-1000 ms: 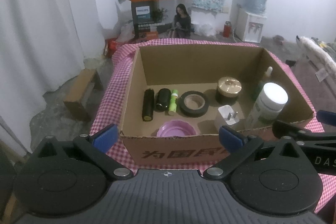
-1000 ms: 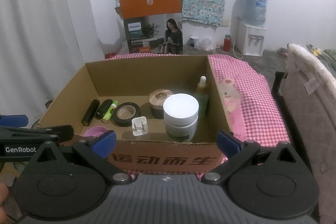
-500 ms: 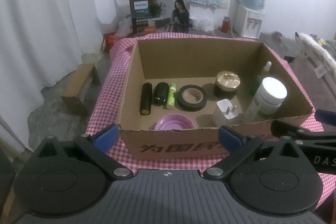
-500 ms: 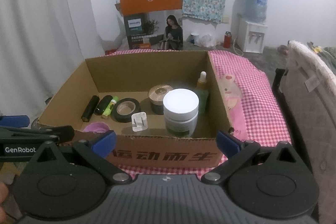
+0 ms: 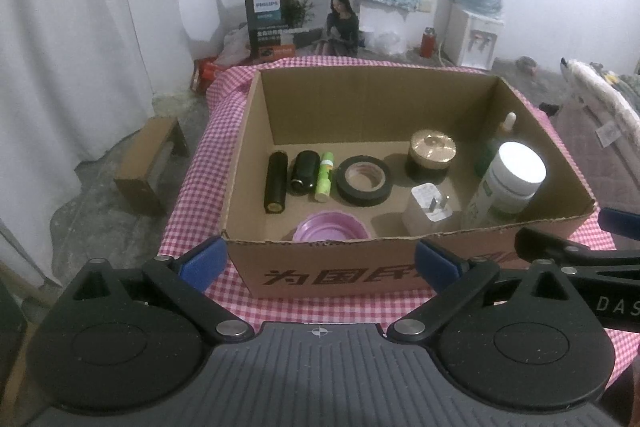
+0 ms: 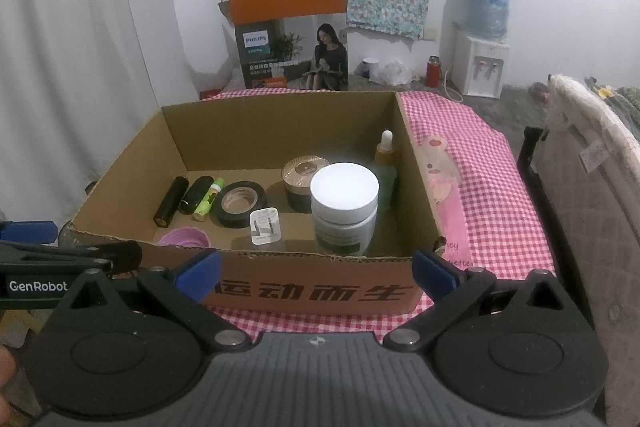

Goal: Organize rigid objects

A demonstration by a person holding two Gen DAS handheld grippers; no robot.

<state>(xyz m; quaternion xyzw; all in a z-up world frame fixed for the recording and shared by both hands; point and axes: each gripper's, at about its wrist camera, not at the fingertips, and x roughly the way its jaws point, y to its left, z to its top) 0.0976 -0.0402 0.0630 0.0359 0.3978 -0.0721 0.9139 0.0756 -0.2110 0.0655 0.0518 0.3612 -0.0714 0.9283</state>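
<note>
While both tools hang just short of the near wall of the cardboard box (image 5: 360,277), neither holds anything: the left gripper (image 5: 319,261) has its blue-tipped jaws spread wide, and the right gripper (image 6: 316,273) stands parted the same way, empty.

The box sits on a pink checked cloth (image 5: 192,195), and everything lies inside it. In the left wrist view, taking the box floor as a dial, three slim items lie side by side at about 9 o'clock — a black tube (image 5: 276,183), a stubby black cylinder (image 5: 306,173) and a green stick (image 5: 324,177), the last two touching. The roll of black tape (image 5: 363,179) lies flat near the centre. At 1 o'clock stands a dark jar with a gold lid (image 5: 432,157), upright. The white plug adapter (image 5: 428,209) sits at 5 o'clock, prongs up, just beside the white-capped bottle (image 5: 508,183) at 3 to 4 o'clock. Behind that bottle a dropper bottle (image 6: 385,163) stands against the right wall. A pink bowl (image 5: 330,227) rests at 6 o'clock, close to the near wall — its lower part is hidden by the cardboard.

Beyond the table, at 12 o'clock, an orange-topped Philips carton (image 6: 290,27) stands on the floor, and a water dispenser (image 6: 484,39) at 2 o'clock.
</note>
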